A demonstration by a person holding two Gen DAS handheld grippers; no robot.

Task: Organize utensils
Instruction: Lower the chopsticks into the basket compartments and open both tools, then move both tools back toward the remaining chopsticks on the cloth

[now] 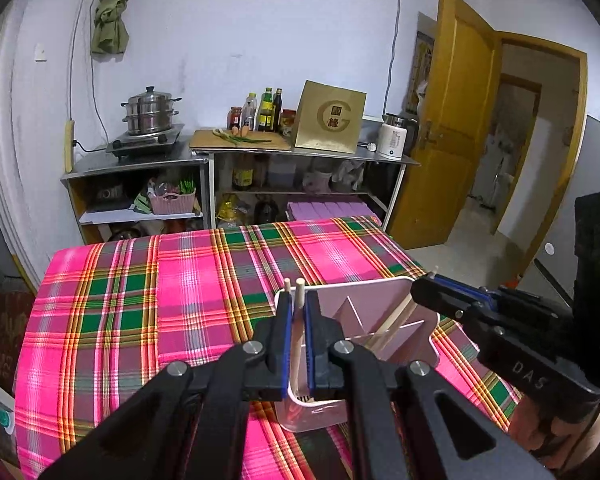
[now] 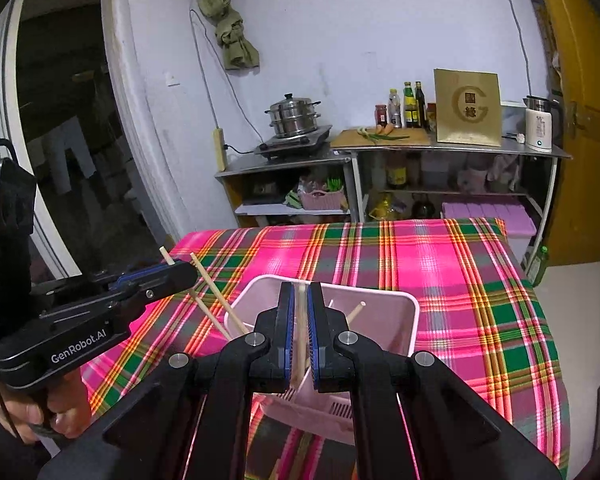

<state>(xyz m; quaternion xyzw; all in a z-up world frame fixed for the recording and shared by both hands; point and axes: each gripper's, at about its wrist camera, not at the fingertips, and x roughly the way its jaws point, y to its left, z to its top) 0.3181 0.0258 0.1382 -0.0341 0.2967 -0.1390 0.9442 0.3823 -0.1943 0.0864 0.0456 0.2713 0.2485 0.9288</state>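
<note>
Holding one chopstick [image 1: 299, 320] in each clenched gripper [image 1: 298, 304] [image 2: 300, 300] above the holder [image 1: 416, 292], we may miss its compartment if tilted.

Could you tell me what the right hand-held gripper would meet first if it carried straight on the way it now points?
Probably the pink plastic utensil holder: the right hand-held gripper, shut on a wooden chopstick, points over its dividers toward its far rim, though depth is unclear.
</note>
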